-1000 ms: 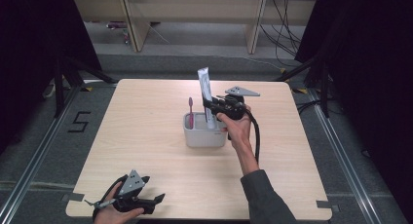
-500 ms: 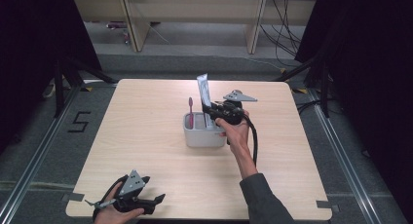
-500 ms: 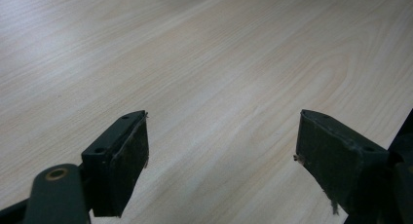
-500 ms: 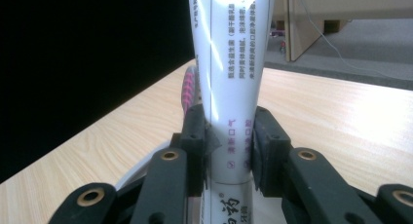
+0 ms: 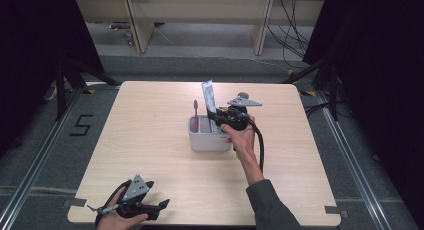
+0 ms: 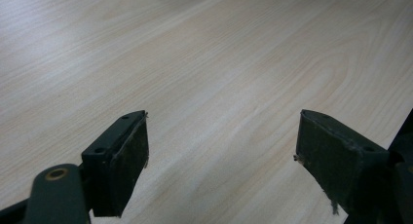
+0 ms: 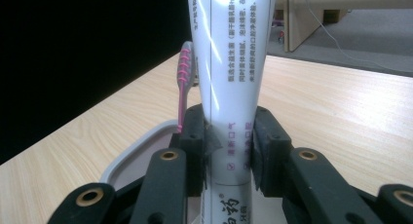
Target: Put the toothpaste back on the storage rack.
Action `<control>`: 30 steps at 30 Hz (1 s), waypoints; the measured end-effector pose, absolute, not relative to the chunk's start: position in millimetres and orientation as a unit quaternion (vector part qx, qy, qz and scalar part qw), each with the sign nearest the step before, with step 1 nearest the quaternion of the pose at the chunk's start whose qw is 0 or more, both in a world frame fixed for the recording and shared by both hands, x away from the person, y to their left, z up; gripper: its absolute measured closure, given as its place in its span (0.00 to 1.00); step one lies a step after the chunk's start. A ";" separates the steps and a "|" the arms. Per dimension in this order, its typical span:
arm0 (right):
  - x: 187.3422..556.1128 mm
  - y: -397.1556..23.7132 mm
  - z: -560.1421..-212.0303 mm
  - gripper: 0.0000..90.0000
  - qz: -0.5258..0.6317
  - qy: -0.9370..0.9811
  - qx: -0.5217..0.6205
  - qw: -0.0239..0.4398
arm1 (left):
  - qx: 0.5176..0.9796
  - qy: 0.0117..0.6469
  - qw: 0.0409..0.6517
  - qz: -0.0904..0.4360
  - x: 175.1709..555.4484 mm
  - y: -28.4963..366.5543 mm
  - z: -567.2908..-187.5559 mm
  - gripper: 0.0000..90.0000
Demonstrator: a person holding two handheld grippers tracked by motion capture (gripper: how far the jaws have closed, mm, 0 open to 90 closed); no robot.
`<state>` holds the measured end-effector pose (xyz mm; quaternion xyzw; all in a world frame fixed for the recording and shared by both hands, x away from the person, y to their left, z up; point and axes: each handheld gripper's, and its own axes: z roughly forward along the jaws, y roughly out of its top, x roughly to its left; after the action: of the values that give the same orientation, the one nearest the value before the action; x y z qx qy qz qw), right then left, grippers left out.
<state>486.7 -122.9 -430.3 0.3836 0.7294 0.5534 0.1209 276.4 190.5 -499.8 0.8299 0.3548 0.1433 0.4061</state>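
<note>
1. At the near left corner of the table (image 5: 150, 115), the left gripper (image 5: 159, 206) lies low in a hand (image 5: 116, 217). Its jaws stand wide apart with only bare wood between them, as the left gripper view shows.
2. Toward the middle of the table stands a pale holder (image 5: 206, 140), open at the top.
3. A pink toothbrush (image 5: 196, 115) stands upright in the holder's left part, bristles up.
4. Just right of the toothbrush, a white tube (image 5: 210, 101) rises upright above the holder's rim, its lower end down inside the holder. In the right gripper view, the tube (image 7: 229, 87) carries printed text.
5. The right gripper (image 5: 218, 121) is clamped on the tube's lower part, one pad pressed to each side, jaws narrow around it. The right hand (image 5: 242, 137) reaches in from the near right, a cable (image 5: 260, 145) trailing along the forearm.
</note>
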 end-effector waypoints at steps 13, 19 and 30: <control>485.1 -123.1 -434.4 0.77 0.543 0.739 0.380 0.120 | 0.831 0.354 0.405 0.143 276.4 190.3 -499.9 0.21; 483.4 -123.6 -433.1 0.76 0.534 0.745 0.382 0.123 | 0.831 0.354 0.405 0.142 276.3 190.3 -499.9 0.21; 477.7 -123.0 -431.6 0.71 0.518 0.754 0.383 0.129 | 0.830 0.354 0.406 0.142 276.1 190.0 -500.0 0.21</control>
<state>477.7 -123.0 -431.6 0.3827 0.7539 0.5182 0.1290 276.1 190.0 -500.0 0.8305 0.3543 0.1424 0.4056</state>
